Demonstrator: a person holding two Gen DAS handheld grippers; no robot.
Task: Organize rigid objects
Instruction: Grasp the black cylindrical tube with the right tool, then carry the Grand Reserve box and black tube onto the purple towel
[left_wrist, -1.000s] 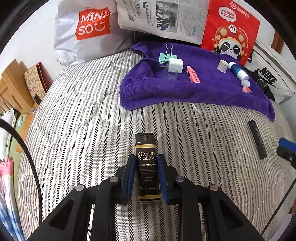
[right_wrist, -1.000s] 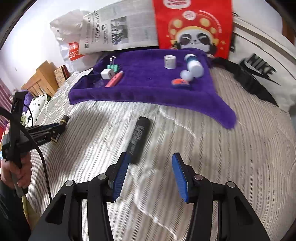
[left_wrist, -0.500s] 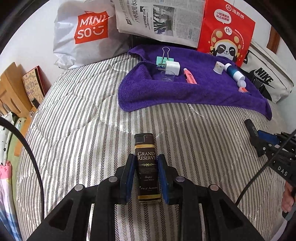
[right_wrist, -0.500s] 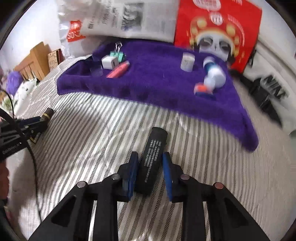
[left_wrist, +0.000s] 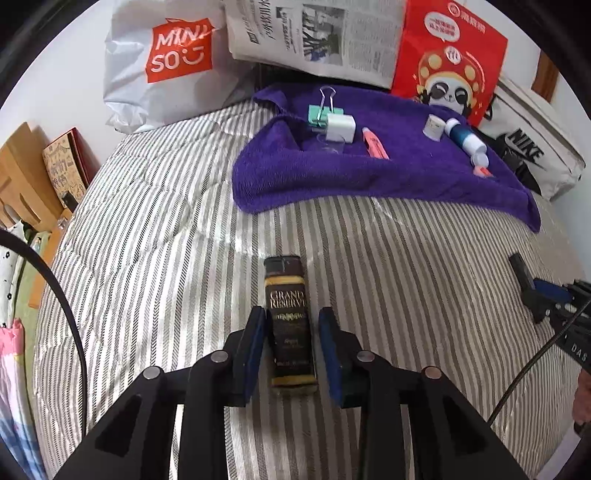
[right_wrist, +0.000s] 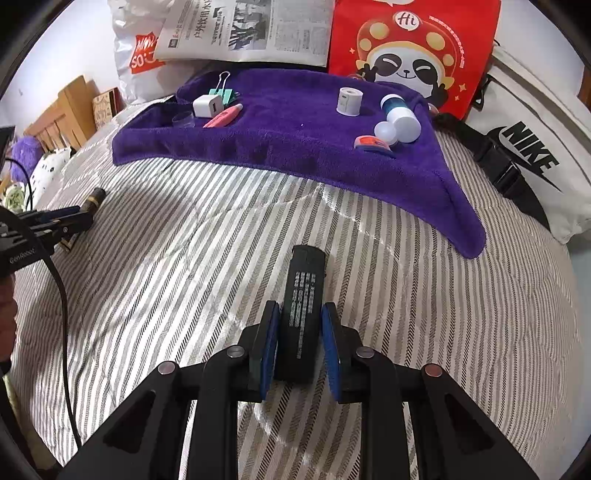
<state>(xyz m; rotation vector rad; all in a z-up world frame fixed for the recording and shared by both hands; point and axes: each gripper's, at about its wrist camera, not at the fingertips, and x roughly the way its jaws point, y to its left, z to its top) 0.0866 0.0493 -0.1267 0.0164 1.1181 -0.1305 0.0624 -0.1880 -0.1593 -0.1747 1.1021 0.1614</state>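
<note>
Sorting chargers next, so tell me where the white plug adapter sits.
The white plug adapter is on the purple towel's far left part, touching the teal binder clip, the pink highlighter just right.

A home bedroom: the work surface is a bed (left_wrist: 155, 236) under a grey-and-white striped quilt, with a purple towel (left_wrist: 369, 181) spread on it, shopping bags (left_wrist: 162, 62) and a newspaper (left_wrist: 317, 37) propped at the wall, and wooden furniture (left_wrist: 18, 177) and a plush toy (right_wrist: 24, 151) alongside.

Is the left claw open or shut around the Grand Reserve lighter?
Open. The left claw straddles the Grand Reserve lighter, which lies flat on the striped quilt, with gaps beside both pads.
</note>
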